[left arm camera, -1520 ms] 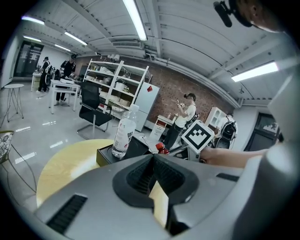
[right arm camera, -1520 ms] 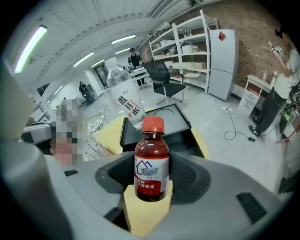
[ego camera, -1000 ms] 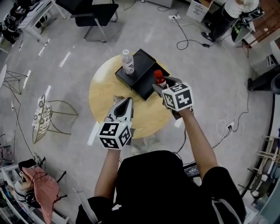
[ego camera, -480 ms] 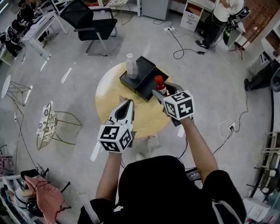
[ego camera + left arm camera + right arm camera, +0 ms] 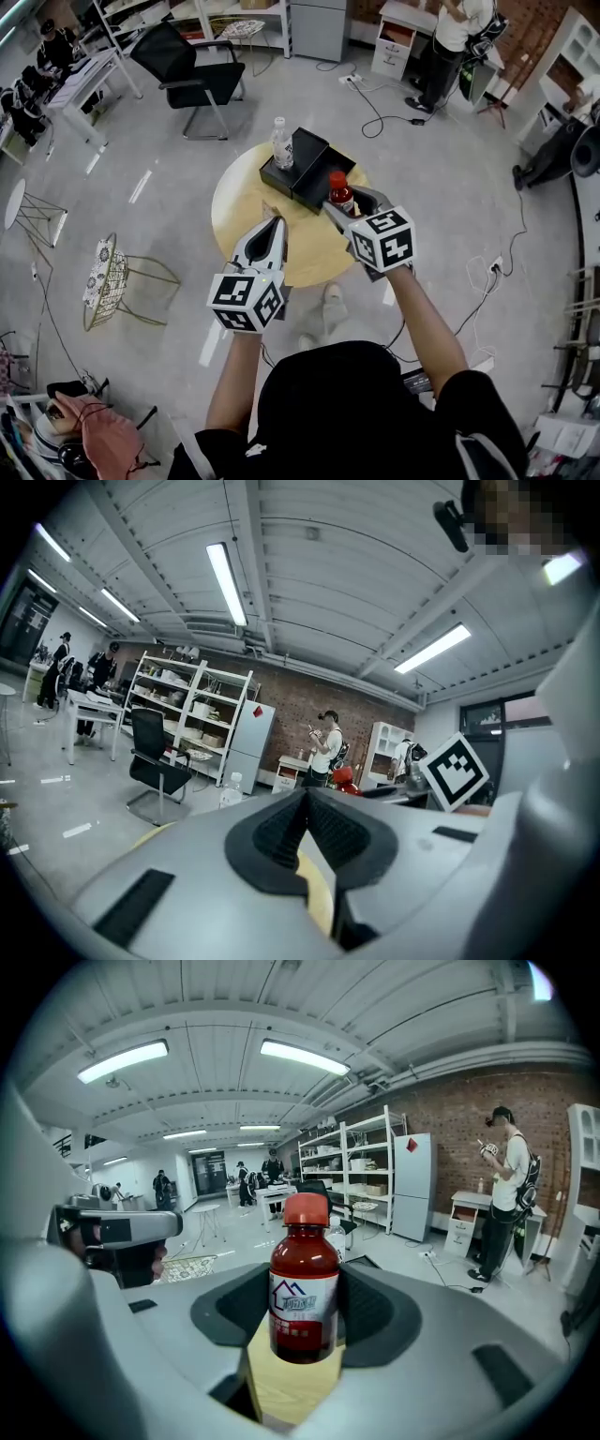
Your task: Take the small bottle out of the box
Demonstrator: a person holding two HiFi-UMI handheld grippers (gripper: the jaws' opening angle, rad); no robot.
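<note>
A small dark-red bottle [image 5: 339, 193] with a red cap stands upright between the pads of my right gripper [image 5: 348, 200], which is shut on it. The bottle [image 5: 304, 1290] fills the middle of the right gripper view, above the yellow tabletop, with my right gripper [image 5: 304, 1314] pressing on both of its sides. It hangs just off the near right corner of the open black box [image 5: 307, 167]. My left gripper [image 5: 271, 226] hovers over the table's near part, shut and empty. In the left gripper view, my left gripper [image 5: 306, 819] has its jaws pressed together.
A clear water bottle [image 5: 280, 142] stands at the box's far left side on the round yellow table [image 5: 246, 202]. A black office chair [image 5: 186, 67] is behind the table and a wire stool [image 5: 114, 279] is to its left. Cables lie on the floor at the right, and a person stands at the far back.
The head view has tilted, so the table sits a little lower in frame. The right gripper still holds the bottle, drawn slightly nearer from the box. The left gripper stays shut.
</note>
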